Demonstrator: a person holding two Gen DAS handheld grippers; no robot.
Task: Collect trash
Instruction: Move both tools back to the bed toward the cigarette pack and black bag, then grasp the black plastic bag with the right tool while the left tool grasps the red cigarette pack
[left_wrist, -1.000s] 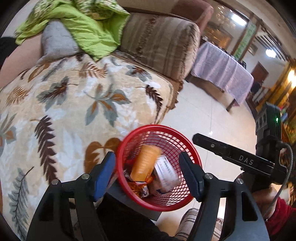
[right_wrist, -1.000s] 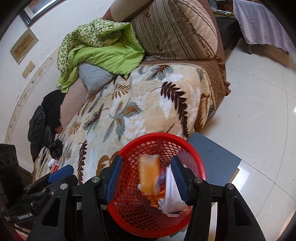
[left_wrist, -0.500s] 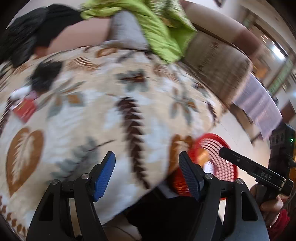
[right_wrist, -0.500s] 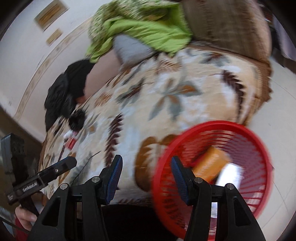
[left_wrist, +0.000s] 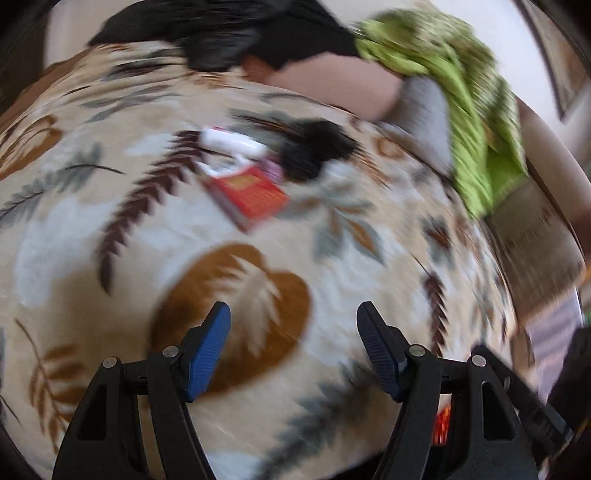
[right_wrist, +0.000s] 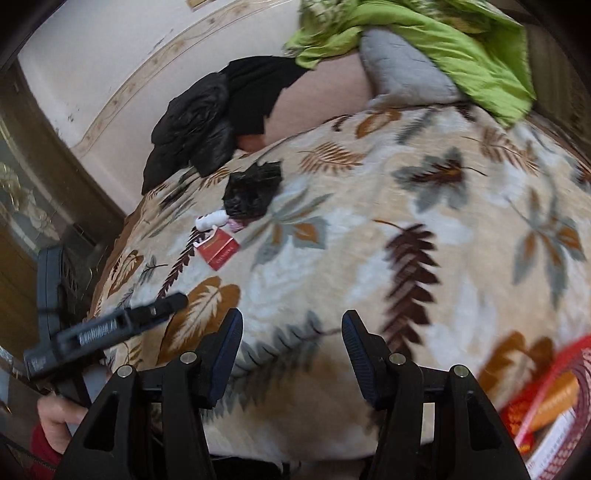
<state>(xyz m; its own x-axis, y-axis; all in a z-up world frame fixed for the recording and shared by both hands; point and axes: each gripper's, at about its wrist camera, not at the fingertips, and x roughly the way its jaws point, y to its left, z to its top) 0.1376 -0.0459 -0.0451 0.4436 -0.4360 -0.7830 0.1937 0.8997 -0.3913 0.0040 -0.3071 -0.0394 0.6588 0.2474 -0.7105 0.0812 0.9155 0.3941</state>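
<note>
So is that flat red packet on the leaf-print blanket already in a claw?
No, the flat red packet lies on the blanket, apart from both claws.

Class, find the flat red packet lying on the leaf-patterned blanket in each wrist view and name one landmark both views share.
Left wrist: flat red packet above centre, slightly left.
Right wrist: left of centre, mid-height.
Shared landmark: crumpled black plastic bag just beyond it.

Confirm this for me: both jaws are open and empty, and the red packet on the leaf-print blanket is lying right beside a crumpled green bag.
One detail is wrong. The crumpled bag near the red packet is black, not green, as the right wrist view shows. The rest stands: the left gripper and right gripper are open and empty over the leaf-print blanket.
</note>
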